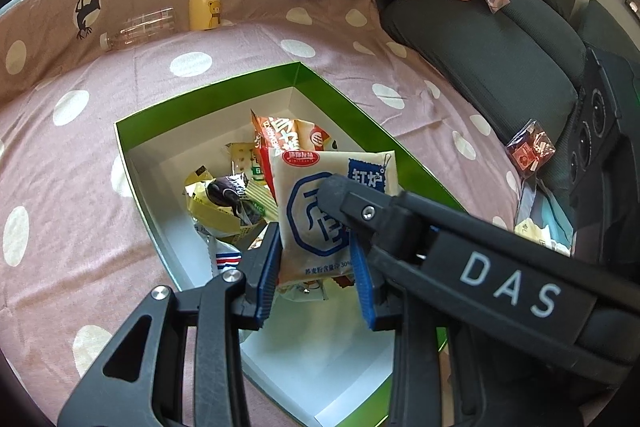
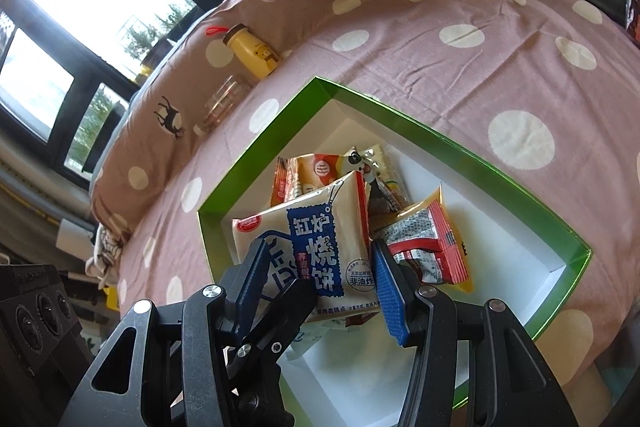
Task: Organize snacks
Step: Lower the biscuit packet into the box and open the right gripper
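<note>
Bedspread (image 1: 240, 67): pink, dotted; carries everything listed.

Box (image 1: 124, 147): green outside, white inside, open, lying flat on the bedspread.

Snack packets (image 1: 224, 203): several, loose in the box's far half; near half bare.

Biscuit packet (image 1: 320, 203): cream and blue, held over the box, above the other packets.

Left gripper (image 1: 316, 279): jaws clenched on the packet's lower edge.

Right gripper (image 2: 320, 287): jaws narrowed either side of the same packet; whether the pads press cannot be told.

Step in hand, by judgement: placing this packet. Next: lower it onto bare floor, then release.
</note>
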The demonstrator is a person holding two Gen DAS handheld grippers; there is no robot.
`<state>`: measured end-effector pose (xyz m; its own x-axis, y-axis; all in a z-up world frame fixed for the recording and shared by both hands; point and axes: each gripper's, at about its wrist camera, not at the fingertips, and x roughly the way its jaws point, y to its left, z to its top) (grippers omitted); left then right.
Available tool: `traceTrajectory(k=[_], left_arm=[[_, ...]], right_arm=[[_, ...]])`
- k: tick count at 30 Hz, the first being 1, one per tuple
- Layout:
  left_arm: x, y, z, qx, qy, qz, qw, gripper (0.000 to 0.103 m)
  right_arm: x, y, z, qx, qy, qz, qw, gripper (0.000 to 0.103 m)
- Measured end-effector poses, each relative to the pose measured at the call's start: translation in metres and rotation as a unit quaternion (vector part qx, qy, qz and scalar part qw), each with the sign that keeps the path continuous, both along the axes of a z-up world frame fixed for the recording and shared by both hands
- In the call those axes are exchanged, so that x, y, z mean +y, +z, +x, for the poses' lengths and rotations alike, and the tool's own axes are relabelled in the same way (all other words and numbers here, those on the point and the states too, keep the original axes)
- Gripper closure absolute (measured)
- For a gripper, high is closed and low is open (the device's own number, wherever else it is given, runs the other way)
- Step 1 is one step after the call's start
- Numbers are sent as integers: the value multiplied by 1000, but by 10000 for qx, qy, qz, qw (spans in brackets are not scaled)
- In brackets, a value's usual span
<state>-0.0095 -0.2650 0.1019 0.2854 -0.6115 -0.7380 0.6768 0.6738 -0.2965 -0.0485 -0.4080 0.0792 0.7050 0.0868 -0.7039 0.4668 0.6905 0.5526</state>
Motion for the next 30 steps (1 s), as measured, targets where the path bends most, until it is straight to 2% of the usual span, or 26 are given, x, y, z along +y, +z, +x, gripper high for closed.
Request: traceTrajectory(k=[23, 26, 28, 30], left_arm=[[-5, -12, 10, 278, 0, -3, 9996, 68], [-5, -13, 10, 276, 11, -12, 9996, 65], [-5, -14, 11, 285, 54, 1, 9996, 57], [-3, -15, 12, 299, 53, -13, 9995, 55]], right_arm=[[-6, -7, 6, 96, -102, -1, 9999, 48], [-6, -7, 6, 88, -98, 7, 9999, 48], [-7, -6, 5, 68, -121, 42, 9999, 48], [-8, -6, 4, 56, -122, 63, 9999, 48]])
